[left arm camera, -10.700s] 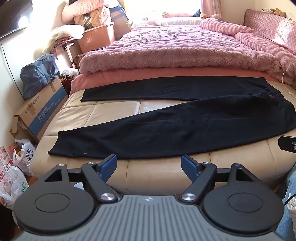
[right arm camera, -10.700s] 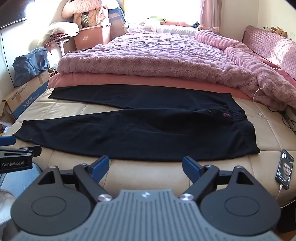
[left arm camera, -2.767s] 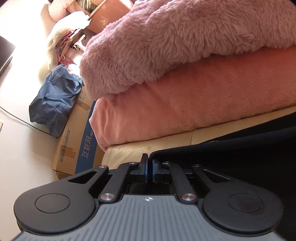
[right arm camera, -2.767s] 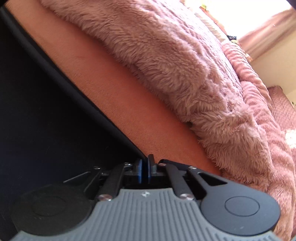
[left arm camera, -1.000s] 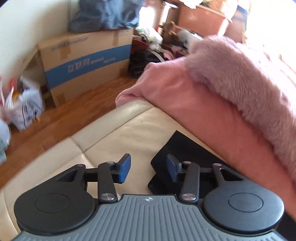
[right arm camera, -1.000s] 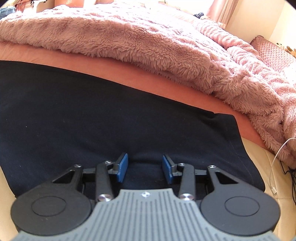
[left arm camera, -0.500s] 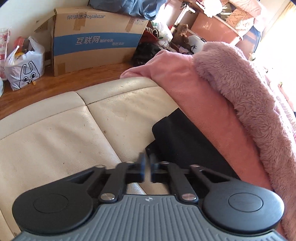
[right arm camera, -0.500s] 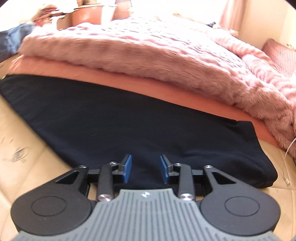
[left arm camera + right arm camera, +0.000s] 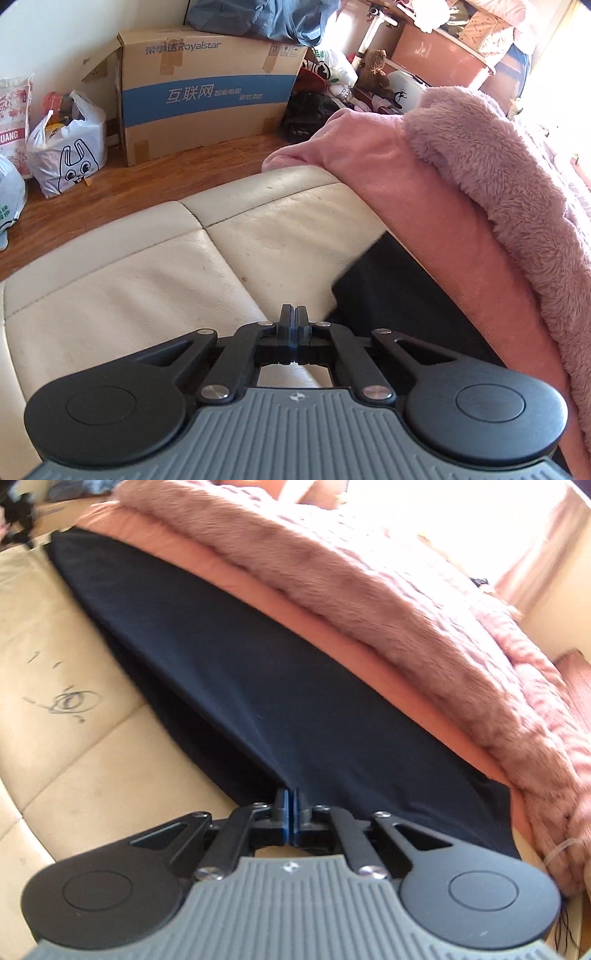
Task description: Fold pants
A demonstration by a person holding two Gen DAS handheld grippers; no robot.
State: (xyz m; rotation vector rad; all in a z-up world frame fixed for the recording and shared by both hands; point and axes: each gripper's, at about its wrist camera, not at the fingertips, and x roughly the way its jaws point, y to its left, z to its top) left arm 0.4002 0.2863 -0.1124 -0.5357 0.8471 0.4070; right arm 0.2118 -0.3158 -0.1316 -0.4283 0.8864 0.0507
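While both tools pinch the black pants (image 9: 295,686), left tool (image 9: 294,317) at hem, right tool (image 9: 290,800) mid-edge.

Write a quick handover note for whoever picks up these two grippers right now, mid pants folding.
Left gripper: shut, at the hem-end edge of the black pants; whether it pinches cloth cannot be told.
Right gripper: shut on the near edge of the pants, fabric pulled into creases toward the tips.
Pants lie lengthwise on the cream cushion, along the pink blanket.
Done: legs appear stacked one on the other.
Left: fold across the length, probably hem end toward the waist, then flatten.
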